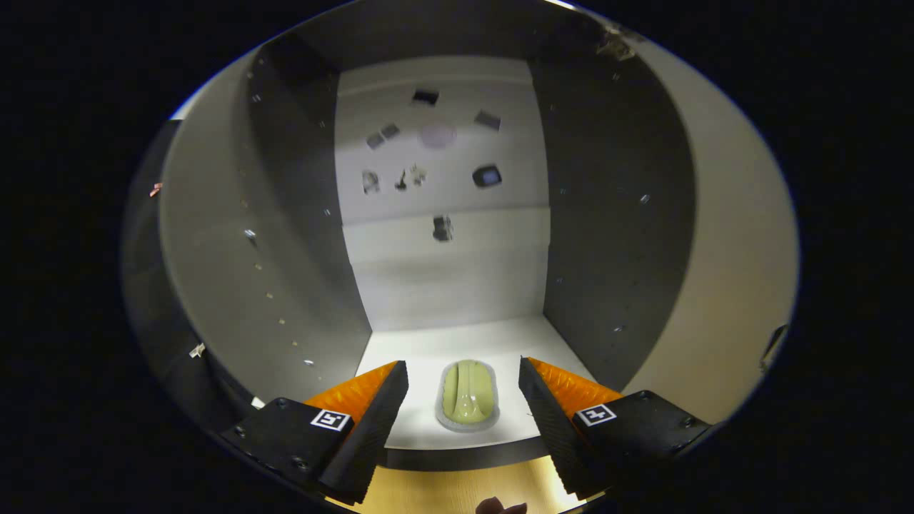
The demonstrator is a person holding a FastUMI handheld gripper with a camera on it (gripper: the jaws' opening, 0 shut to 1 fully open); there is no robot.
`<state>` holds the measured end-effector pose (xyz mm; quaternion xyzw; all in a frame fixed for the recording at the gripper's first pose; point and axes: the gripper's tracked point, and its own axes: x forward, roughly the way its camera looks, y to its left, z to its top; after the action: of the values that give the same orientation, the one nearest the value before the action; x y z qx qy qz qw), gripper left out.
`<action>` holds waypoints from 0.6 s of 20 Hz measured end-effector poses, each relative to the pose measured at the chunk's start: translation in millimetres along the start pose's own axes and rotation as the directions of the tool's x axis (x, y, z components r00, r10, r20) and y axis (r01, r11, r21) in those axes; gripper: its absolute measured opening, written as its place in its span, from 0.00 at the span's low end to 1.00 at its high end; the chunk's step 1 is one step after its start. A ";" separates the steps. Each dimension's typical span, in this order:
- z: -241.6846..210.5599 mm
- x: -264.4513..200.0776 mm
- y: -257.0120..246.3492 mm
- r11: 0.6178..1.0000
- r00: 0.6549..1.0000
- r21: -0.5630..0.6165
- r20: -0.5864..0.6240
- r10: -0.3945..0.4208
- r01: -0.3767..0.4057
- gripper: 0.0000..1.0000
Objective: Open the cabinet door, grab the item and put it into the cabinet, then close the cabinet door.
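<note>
You are looking straight into an open cabinet [443,285]: pale back wall, dark side walls, and a pale floor panel near its front edge. The item [468,403], a small green oblong object in a light rim or tray, lies flat on that floor, just inside the front lip. It sits between the two fingers of your gripper [464,389] but touches neither; there is clear floor on both sides of it. The fingers are spread wide and grasp nothing.

By the look of it, the item is already placed and let go, so the step in hand is most likely to back out and shut the door. Pull the gripper straight back along its own line, keeping the fingers spread and level, so that neither pad brushes the item or drags it toward the lip. Clear the front edge fully before you swing sideways. The door itself cannot be made out with certainty here; a pale panel [721,285] stands to the right of the opening and may be it. Small dark marks on the back wall are too blurred to name
</note>
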<state>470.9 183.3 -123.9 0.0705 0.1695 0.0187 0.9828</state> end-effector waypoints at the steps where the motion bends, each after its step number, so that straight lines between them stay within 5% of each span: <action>1: 12.3 -19.8 -1.1 1.000 0.999 -0.003 0.048 -0.002 0.002 0.98; 6: 61.4 -121.3 -13.1 0.999 0.964 -0.029 0.267 -0.016 0.025 0.98; 12: 53.3 -224.5 -49.4 0.997 0.935 -0.054 0.354 -0.029 0.051 0.97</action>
<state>278.0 113.7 -7.2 0.0384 -0.0088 -0.0090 0.9992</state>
